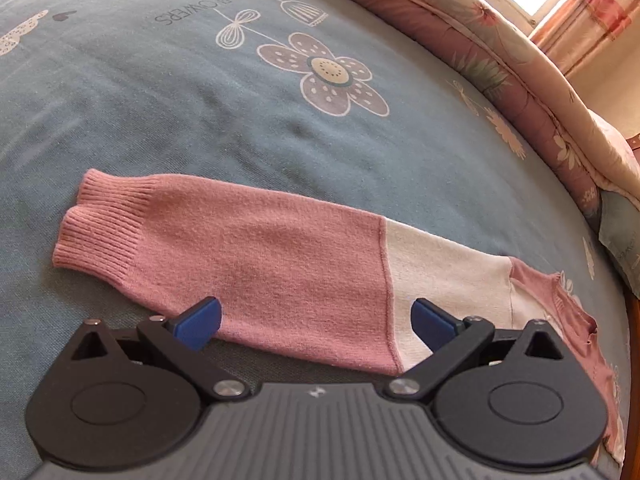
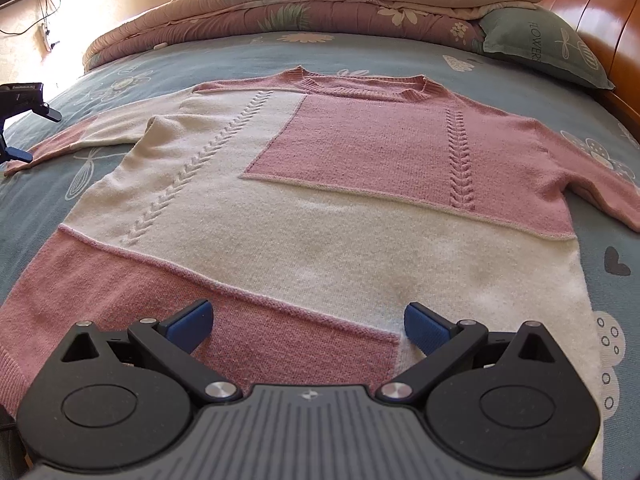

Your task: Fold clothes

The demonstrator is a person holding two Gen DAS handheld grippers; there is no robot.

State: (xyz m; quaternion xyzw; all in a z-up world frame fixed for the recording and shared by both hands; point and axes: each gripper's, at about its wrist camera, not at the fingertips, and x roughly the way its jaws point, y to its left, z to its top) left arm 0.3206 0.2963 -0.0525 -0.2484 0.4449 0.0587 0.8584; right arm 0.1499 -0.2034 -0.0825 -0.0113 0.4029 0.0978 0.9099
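A pink and cream knit sweater (image 2: 320, 208) lies flat, front up, on the blue bedsheet (image 2: 360, 52), collar at the far side. My right gripper (image 2: 308, 326) is open above the sweater's bottom hem, empty. My left gripper (image 1: 316, 322) is open just above the sweater's left sleeve (image 1: 240, 256), which lies stretched out with its ribbed cuff (image 1: 92, 236) to the left. The left gripper also shows at the left edge of the right wrist view (image 2: 20, 120), by the sleeve end.
A folded floral quilt (image 2: 280, 4) lies along the far side of the bed. A grey-green pillow (image 2: 548, 48) sits at the right by the wooden headboard (image 2: 600, 12). The sheet (image 1: 200, 80) has flower prints. A curtained window (image 1: 592, 4) is beyond the quilt.
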